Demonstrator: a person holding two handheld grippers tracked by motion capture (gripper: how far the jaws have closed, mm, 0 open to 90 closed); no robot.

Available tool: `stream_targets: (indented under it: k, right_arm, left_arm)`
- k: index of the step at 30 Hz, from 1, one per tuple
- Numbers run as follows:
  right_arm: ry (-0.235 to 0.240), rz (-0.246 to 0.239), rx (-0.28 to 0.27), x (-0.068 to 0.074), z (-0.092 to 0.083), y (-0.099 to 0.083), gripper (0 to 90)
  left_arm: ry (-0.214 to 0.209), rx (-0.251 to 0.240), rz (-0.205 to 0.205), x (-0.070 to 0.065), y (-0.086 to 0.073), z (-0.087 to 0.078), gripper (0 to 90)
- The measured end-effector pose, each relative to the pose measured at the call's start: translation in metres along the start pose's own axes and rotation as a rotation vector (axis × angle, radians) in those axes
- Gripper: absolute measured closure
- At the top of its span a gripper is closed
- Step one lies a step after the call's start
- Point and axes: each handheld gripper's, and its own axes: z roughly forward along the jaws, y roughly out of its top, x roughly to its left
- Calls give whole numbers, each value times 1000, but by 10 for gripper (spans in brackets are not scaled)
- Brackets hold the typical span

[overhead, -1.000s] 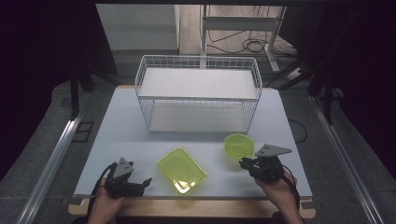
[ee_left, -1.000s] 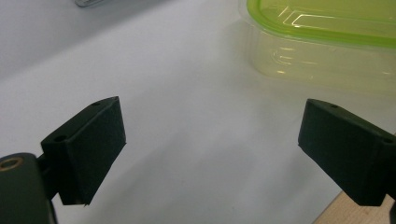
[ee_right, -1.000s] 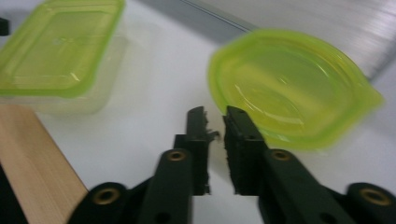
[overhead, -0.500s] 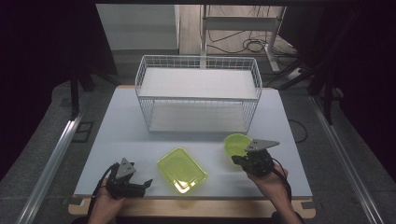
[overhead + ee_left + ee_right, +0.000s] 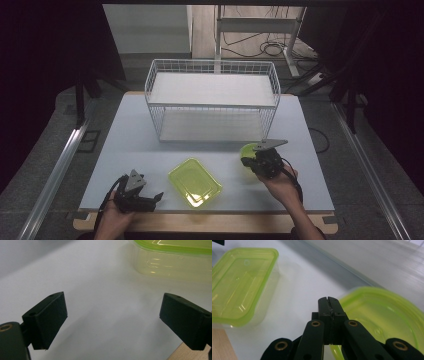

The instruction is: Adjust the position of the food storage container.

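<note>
A small lime-green bowl (image 5: 246, 149) sits at the right of the white table, in front of the wire basket. My right gripper (image 5: 253, 160) is shut on its near rim; in the right gripper view the black jaws (image 5: 328, 300) meet with the bowl (image 5: 382, 315) rim passing under them. A lime-green rectangular container (image 5: 195, 182) with its lid on lies at front centre, also in the right gripper view (image 5: 239, 285). My left gripper (image 5: 155, 198) rests open at front left, pointing at the container (image 5: 175, 262). Nothing is between its pads (image 5: 47, 320).
A white wire basket (image 5: 212, 100) with two shelves stands at the back middle of the table (image 5: 135, 145). The table's wooden front edge (image 5: 200, 222) runs just below both hands. Metal rails flank the table on the floor.
My right gripper has slid left toward the table's middle, and the bowl has shifted slightly left with it. The left gripper and the container have stayed put.
</note>
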Motion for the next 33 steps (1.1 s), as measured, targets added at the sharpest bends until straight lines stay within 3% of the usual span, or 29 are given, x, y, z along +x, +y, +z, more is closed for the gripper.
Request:
stream_targets:
  k: [8,14,18,21,27,33]
  right_arm:
    - [3,-28,4,3,22,21,889]
    - [2,-18,29,-1,37,24,889]
    - [-16,-38,63,-2,45,22,889]
    - [-8,-10,58,-7,43,18,890]
    - [-29,-12,63,-13,31,11,890]
    - [-66,28,56,-28,9,-9,890]
  left_arm:
    - [1,3,2,0,0,0,75]
    - [1,13,5,-1,0,1,75]
    - [1,17,10,-2,0,1,75]
    - [3,19,12,-2,0,1,75]
    - [0,21,10,-2,0,2,76]
    - [-3,34,3,-3,1,2,78]
